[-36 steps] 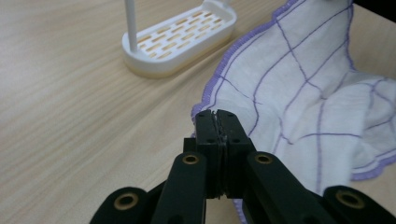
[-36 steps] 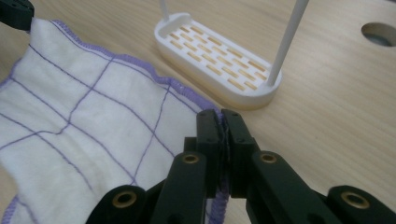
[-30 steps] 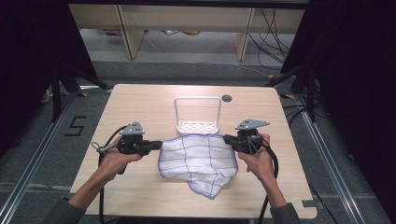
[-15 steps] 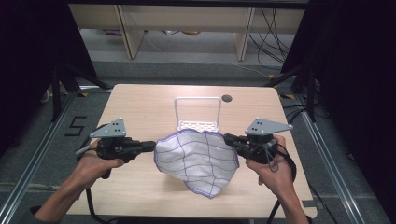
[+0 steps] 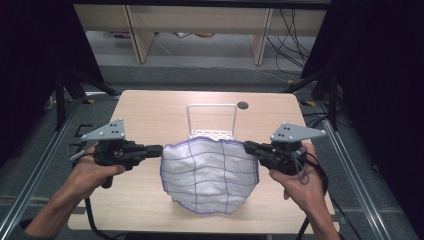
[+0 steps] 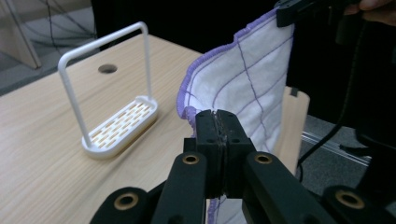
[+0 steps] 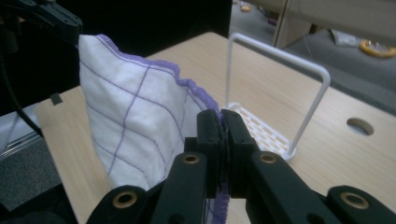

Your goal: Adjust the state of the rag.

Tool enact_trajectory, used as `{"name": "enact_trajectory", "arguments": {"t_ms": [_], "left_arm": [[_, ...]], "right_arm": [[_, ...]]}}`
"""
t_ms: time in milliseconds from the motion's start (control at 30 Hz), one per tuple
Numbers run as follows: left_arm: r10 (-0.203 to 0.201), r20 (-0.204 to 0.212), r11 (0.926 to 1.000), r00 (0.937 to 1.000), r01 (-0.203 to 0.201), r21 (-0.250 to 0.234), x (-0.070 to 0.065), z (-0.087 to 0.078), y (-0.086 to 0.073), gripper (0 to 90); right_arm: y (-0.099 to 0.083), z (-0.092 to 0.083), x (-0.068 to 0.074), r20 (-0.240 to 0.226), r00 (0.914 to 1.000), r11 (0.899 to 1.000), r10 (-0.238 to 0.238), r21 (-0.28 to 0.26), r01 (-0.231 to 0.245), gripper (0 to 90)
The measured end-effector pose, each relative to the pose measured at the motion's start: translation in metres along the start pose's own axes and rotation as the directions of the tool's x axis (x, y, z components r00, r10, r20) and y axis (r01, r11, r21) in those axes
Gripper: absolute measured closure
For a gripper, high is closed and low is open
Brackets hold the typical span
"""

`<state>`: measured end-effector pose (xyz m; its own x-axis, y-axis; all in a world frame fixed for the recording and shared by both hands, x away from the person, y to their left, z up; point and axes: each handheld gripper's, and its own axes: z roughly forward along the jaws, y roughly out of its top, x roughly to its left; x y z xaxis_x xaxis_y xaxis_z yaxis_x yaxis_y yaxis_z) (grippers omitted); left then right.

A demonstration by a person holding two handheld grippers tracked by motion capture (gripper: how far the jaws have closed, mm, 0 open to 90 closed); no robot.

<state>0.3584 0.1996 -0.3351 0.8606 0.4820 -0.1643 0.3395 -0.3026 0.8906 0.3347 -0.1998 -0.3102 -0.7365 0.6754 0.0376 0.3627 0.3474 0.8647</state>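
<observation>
Here the white cloth with purple grid lines and a purple stitched hem hangs in the air between the two grippers, above the near half of the pale wooden table; its top edge sags in a shallow arc and its lower corner droops toward the tabletop, though whether it touches I cannot tell. The left gripper has its jaws pressed fully together on the cloth's left upper corner; in the left gripper view the black pads meet with only the hem pinched between them. The right gripper is likewise clamped tight on the opposite corner; its own view shows the purple edge running straight into the closed pads.

The risk, as I judge it, lies in how little fabric each grip has: both bite only the hem, so a sharp pull apart or an uneven lift could slide a corner free and let the cloth swing down on one side; the drooping corner could also drag and fold under if the hands drop.

Just beyond the cloth stands a small white plastic rack with a slotted tray and a tall hoop handle; the tray holds nothing; a careless forward sweep of the cloth could catch the hoop and tip it.
</observation>
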Motion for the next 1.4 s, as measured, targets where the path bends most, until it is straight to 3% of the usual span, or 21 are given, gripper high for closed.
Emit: {"name": "enact_trajectory", "arguments": {"t_ms": [67,100,133,233,267,300,367,400,433,467,500,600,633,667,700,867,1167,1200,1233,1267,1400], "left_arm": [[-0.022,-0.006,0.9997,0.9997,0.022,0.010,0.007,0.009,-0.003,88.0],[-0.054,-0.010,0.9976,0.9985,0.055,0.043,0.022,0.027,-0.011,88.0],[-0.071,-0.015,0.9960,0.9974,0.072,0.053,0.029,0.037,-0.015,88.0],[-0.101,-0.045,0.9896,0.9939,0.105,0.098,0.047,0.061,-0.024,88.0],[-0.101,-0.045,0.9896,0.9939,0.105,0.098,0.047,0.061,-0.024,87.9],[-0.113,-0.075,0.9863,0.9907,0.121,0.112,0.056,0.075,-0.029,87.9],[-0.114,-0.089,0.9847,0.9895,0.125,0.122,0.062,0.084,-0.032,87.9],[-0.100,-0.096,0.9846,0.9903,0.113,0.134,0.066,0.088,-0.033,87.9],[-0.095,-0.134,0.9824,0.9864,0.115,0.147,0.075,0.100,-0.038,87.9],[-0.095,-0.134,0.9824,0.9864,0.115,0.147,0.075,0.100,-0.038,87.9],[-0.091,-0.175,0.9813,0.9803,0.118,0.152,0.083,0.109,-0.043,87.8],[-0.082,-0.193,0.9800,0.9777,0.114,0.163,0.091,0.115,-0.048,87.8],[-0.083,-0.209,0.9786,0.9745,0.119,0.168,0.097,0.119,-0.051,87.8],[-0.083,-0.209,0.9786,0.9745,0.119,0.168,0.097,0.119,-0.051,87.8],[-0.094,-0.236,0.9796,0.9672,0.132,0.151,0.101,0.121,-0.055,87.8],[-0.117,-0.236,0.9818,0.9646,0.148,0.118,0.106,0.118,-0.057,87.9],[-0.085,-0.219,0.9917,0.9721,0.104,0.076,0.097,0.106,-0.050,87.9],[-0.077,-0.211,0.9928,0.9743,0.095,0.074,0.096,0.105,-0.049,87.9],[-0.070,-0.210,0.9933,0.9753,0.088,0.075,0.094,0.104,-0.049,87.9],[-0.064,-0.208,0.9945,0.9760,0.079,0.068,0.092,0.103,-0.049,87.9],[-0.044,-0.174,0.9969,0.9838,0.055,0.057,0.080,0.097,-0.050,87.8]], "right_arm": [[-0.003,0.009,-0.005,0.014,0.9999,1.000,-0.002,-0.003,0.002,87.3],[-0.013,0.032,-0.022,0.017,0.9990,0.998,0.040,0.041,-0.041,87.3],[-0.016,0.040,-0.025,0.025,0.9969,0.995,0.074,0.060,-0.075,87.3],[-0.026,0.073,-0.047,0.041,0.9926,0.987,0.114,0.109,-0.118,87.2],[-0.028,0.083,-0.052,0.041,0.9896,0.982,0.138,0.123,-0.142,87.2],[-0.030,0.093,-0.058,0.051,0.9896,0.981,0.134,0.132,-0.140,87.2],[-0.032,0.103,-0.064,0.056,0.9921,0.982,0.112,0.148,-0.119,87.2],[-0.034,0.114,-0.068,0.071,0.9890,0.976,0.129,0.165,-0.140,87.2],[-0.039,0.130,-0.075,0.079,0.9905,0.977,0.112,0.173,-0.125,87.1],[-0.039,0.130,-0.075,0.079,0.9905,0.977,0.112,0.173,-0.125,87.1],[-0.043,0.144,-0.080,0.094,0.9891,0.971,0.114,0.198,-0.130,87.1],[-0.049,0.156,-0.086,0.115,0.9874,0.968,0.109,0.215,-0.132,87.0],[-0.054,0.165,-0.092,0.130,0.9842,0.960,0.120,0.237,-0.148,87.0],[-0.054,0.165,-0.092,0.130,0.9842,0.960,0.120,0.237,-0.148,87.0],[-0.057,0.169,-0.095,0.144,0.9796,0.957,0.141,0.235,-0.172,87.0],[-0.059,0.166,-0.100,0.159,0.9773,0.957,0.140,0.230,-0.175,87.0],[-0.054,0.134,-0.099,0.142,0.9810,0.973,0.132,0.169,-0.156,86.9],[-0.055,0.132,-0.100,0.138,0.9840,0.980,0.113,0.150,-0.133,86.8],[-0.055,0.127,-0.099,0.134,0.9828,0.976,0.127,0.162,-0.148,86.8],[-0.056,0.125,-0.099,0.121,0.9871,0.983,0.105,0.140,-0.122,86.8],[-0.061,0.110,-0.090,0.107,0.9896,0.987,0.097,0.121,-0.109,86.6]]}}
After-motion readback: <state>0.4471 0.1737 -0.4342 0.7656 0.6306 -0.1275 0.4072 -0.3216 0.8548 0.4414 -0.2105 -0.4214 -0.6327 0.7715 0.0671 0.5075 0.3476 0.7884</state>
